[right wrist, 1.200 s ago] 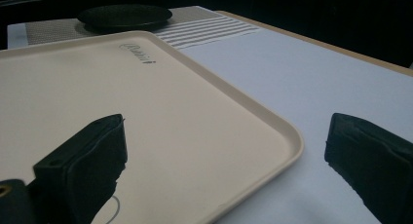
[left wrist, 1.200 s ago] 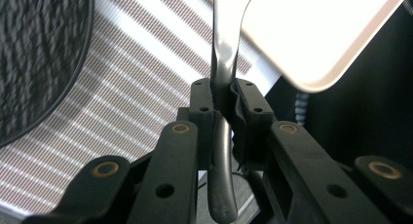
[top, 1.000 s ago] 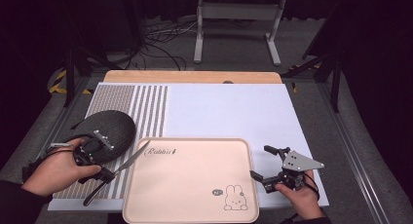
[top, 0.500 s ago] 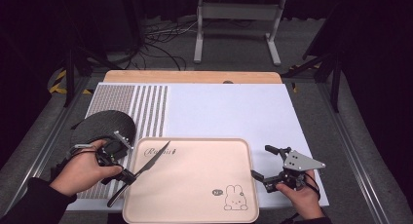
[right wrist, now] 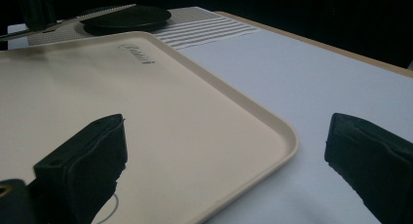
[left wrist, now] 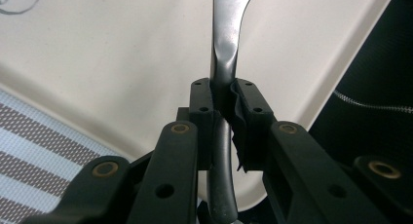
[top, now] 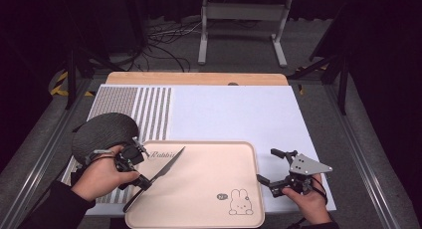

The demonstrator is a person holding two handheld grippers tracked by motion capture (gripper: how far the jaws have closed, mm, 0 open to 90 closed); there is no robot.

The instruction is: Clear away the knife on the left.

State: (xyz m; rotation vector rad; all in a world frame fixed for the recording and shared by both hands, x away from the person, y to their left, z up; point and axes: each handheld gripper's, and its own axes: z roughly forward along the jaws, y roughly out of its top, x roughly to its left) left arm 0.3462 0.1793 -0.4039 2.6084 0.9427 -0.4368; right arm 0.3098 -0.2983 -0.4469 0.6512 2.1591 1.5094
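A metal table knife (top: pixel 166 167) slants over the left edge of the beige tray (top: pixel 199 194), its blade pointing up and right over the tray's inside. My left gripper (top: pixel 143 179) is shut on the knife. In the left gripper view the two black jaws (left wrist: pixel 225 95) pinch the knife (left wrist: pixel 226 34) at the neck between handle and blade, above the tray (left wrist: pixel 122 63). My right gripper (top: pixel 267 165) stands open at the tray's right edge, nothing between its fingers. The right gripper view has its jaws (right wrist: pixel 224 151) wide apart astride the tray's corner (right wrist: pixel 272 131).
A dark round plate (top: pixel 102 132) lies on the striped placemat (top: pixel 149 107) just behind my left hand, and it is also in the right gripper view (right wrist: pixel 126 14). A white sheet (top: pixel 234 109) covers the table. A metal stand (top: pixel 239 20) is on the floor beyond.
My left gripper has carried the knife rightward from beside the dark plate to over the tray's left edge. The right gripper has kept still.
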